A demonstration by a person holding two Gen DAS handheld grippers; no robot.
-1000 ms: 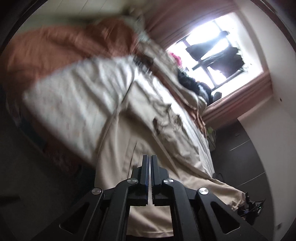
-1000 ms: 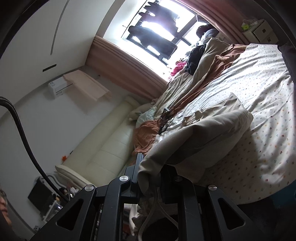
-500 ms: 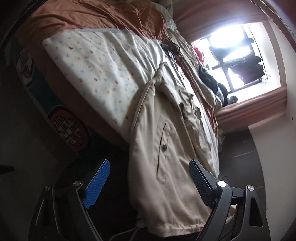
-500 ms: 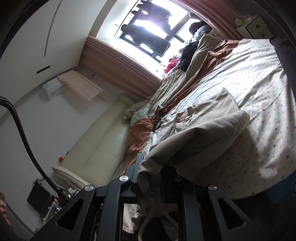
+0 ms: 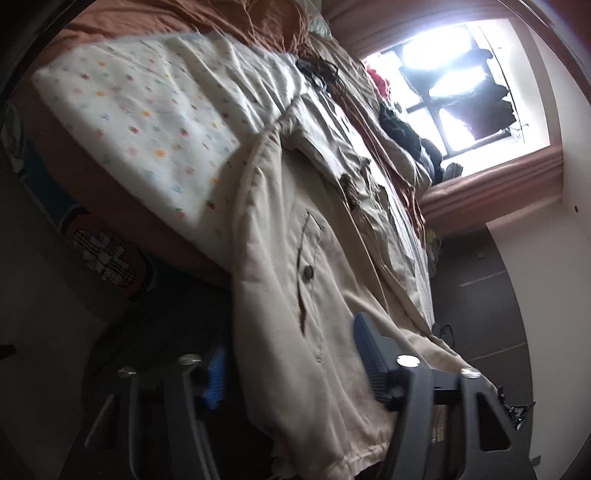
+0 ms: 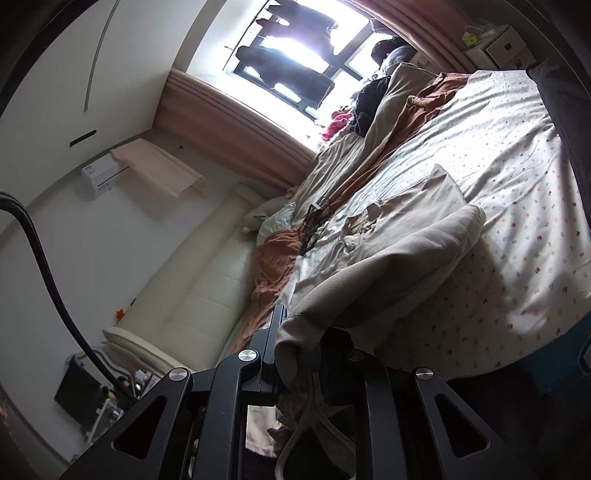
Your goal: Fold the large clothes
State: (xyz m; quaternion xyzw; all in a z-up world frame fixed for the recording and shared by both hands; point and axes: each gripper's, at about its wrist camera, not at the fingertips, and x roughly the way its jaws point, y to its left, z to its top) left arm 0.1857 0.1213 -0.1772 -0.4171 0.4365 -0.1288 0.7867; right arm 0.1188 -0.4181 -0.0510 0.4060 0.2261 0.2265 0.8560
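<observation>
A large beige jacket (image 5: 317, 266) lies along the bed and hangs over its near edge, with a buttoned pocket showing. My left gripper (image 5: 291, 354) is open, its blue-padded fingers (image 5: 216, 376) on either side of the jacket's hanging hem part. In the right wrist view my right gripper (image 6: 295, 336) is shut on a bunched fold of the same jacket (image 6: 399, 243), which stretches from the jaws back onto the bed.
The bed has a white dotted sheet (image 6: 509, 155), a rust-brown blanket (image 5: 207, 18) and piled clothes by the bright window (image 6: 295, 40). A cream sofa (image 6: 199, 280) stands beside the bed. Dark cables (image 6: 314, 221) lie on the sheet.
My left gripper opened from shut and has since narrowed around the hanging jacket hem. My right gripper keeps its hold on the jacket and has barely moved.
</observation>
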